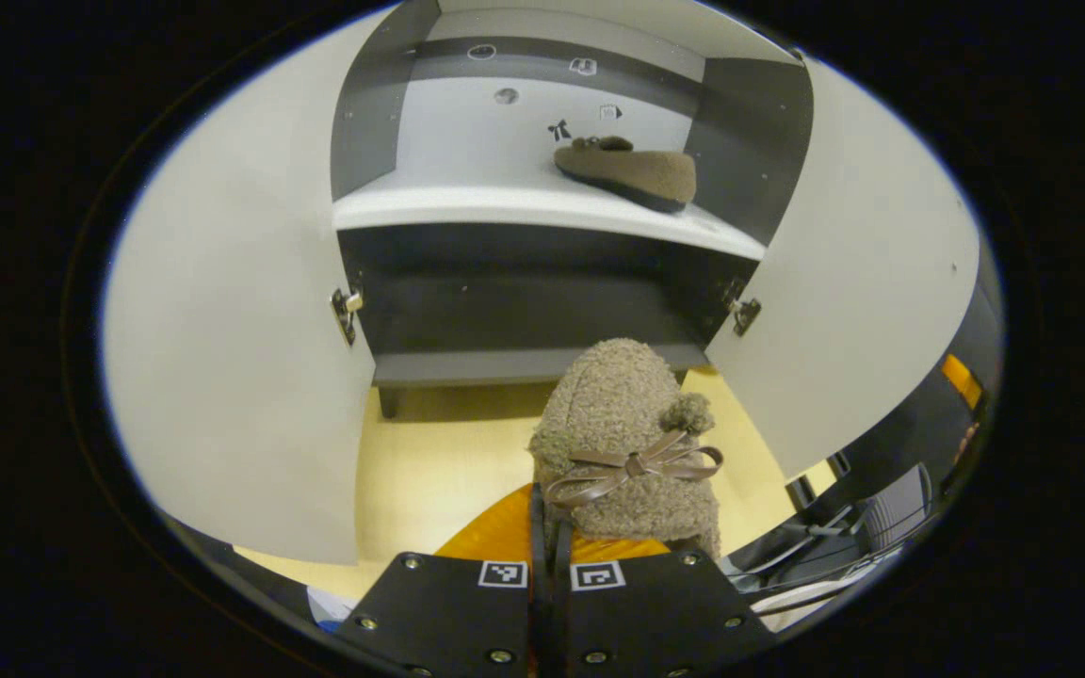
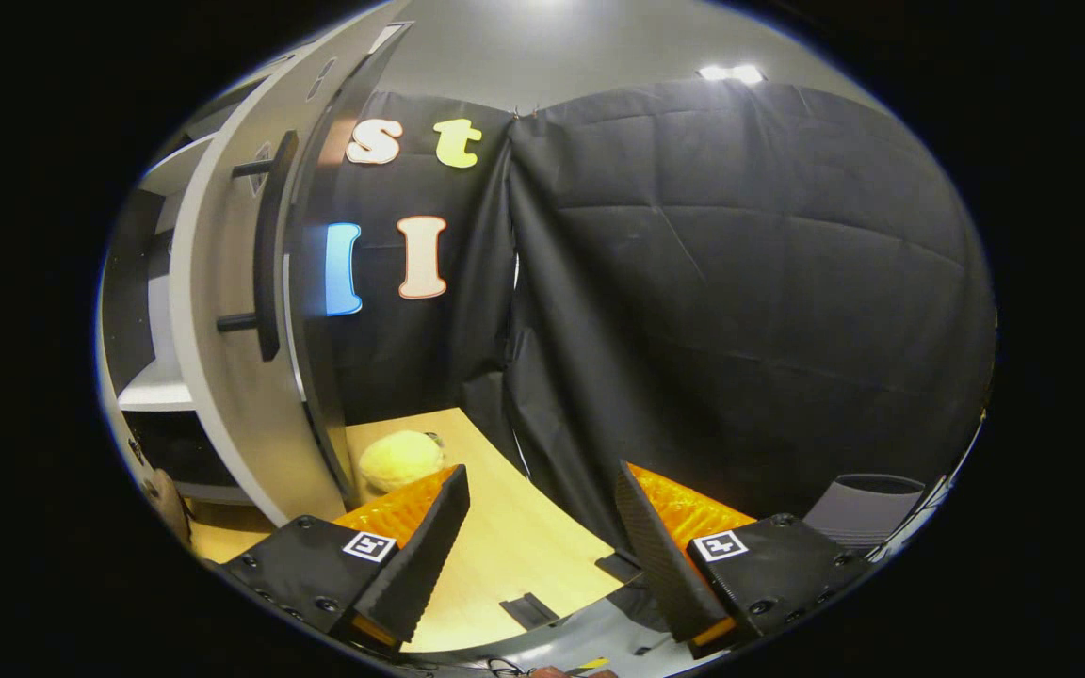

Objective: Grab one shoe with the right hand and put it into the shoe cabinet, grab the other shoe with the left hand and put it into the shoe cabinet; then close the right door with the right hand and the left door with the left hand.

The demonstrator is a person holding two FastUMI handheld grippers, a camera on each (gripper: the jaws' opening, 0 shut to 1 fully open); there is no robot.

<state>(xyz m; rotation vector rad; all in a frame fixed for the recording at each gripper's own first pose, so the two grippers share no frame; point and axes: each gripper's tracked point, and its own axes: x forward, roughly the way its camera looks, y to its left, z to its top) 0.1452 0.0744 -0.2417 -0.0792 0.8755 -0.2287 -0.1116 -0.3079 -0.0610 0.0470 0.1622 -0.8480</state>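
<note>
Between the fingers of the left gripper [image 1: 550,541], at six o'clock in the left gripper view, a fuzzy tan slipper with a brown ribbon bow [image 1: 625,443] is pinched at its heel, apparently by both fingers. At twelve o'clock stands the grey shoe cabinet [image 1: 542,202], doors open, with a matching brown slipper [image 1: 627,171] on its white shelf at one o'clock. The right gripper [image 2: 542,527] is spread wide and empty beside the cabinet's right door [image 2: 222,377], at nine o'clock in the right gripper view.

One shoe [image 1: 632,171] on cabinet shelf [image 1: 505,202]; other shoe [image 1: 627,443] before open doors [image 1: 241,358].
</note>
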